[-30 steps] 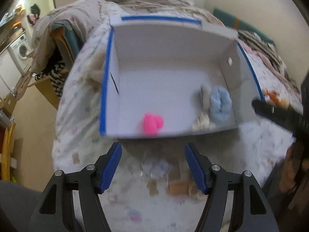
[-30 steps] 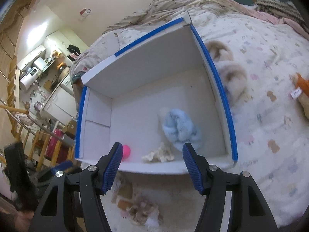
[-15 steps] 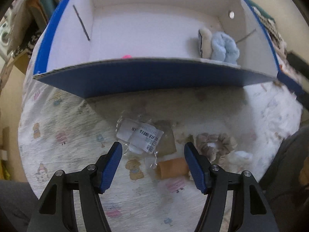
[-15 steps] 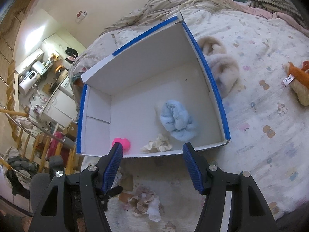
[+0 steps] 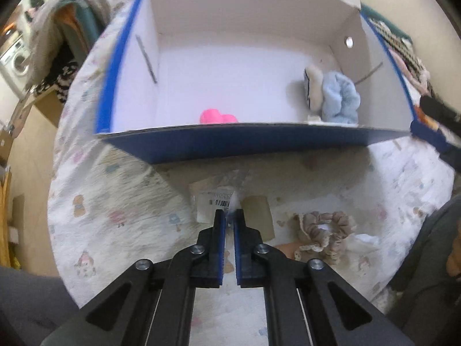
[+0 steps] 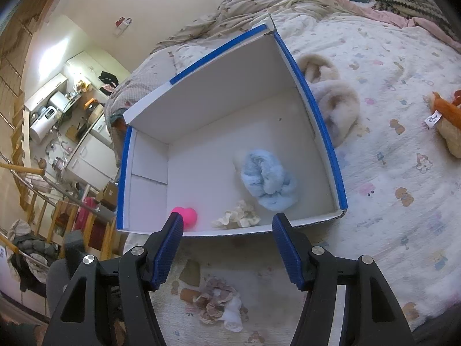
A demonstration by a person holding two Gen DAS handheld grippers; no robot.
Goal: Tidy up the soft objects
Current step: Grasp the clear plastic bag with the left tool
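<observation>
Two hand-held grippers are in your hands above a bed (image 6: pixel 403 150) covered with a pale cartoon-print sheet. Your left hand-held gripper (image 5: pixel 229 216) has its blue pads pressed nearly together, pinching the edge of a clear plastic packet with a barcode label (image 5: pixel 214 201) that lies on the sheet just in front of the box. Your right hand-held gripper (image 6: pixel 227 230) is spread wide and holds nothing; it hovers over the near wall of the box. The white cardboard box with blue edges (image 6: pixel 317 109) sits open on the bed. Inside it, a fluffy light blue item (image 6: pixel 266 180) lies near the right wall, a small cream frilly piece (image 6: pixel 237 219) rests just beside it toward the near wall, and a bright pink soft object (image 6: pixel 185 214) sits near the front left. On the sheet in front of the box, to the right of the packet, lies a beige scrunchie (image 5: pixel 324 227) touching a bit of white fabric (image 6: pixel 233 314). Beyond the box's right wall are cream fuzzy slippers (image 6: pixel 337 103), and further right an orange plush toy with a tag (image 6: pixel 445 115) lies at the frame edge.
</observation>
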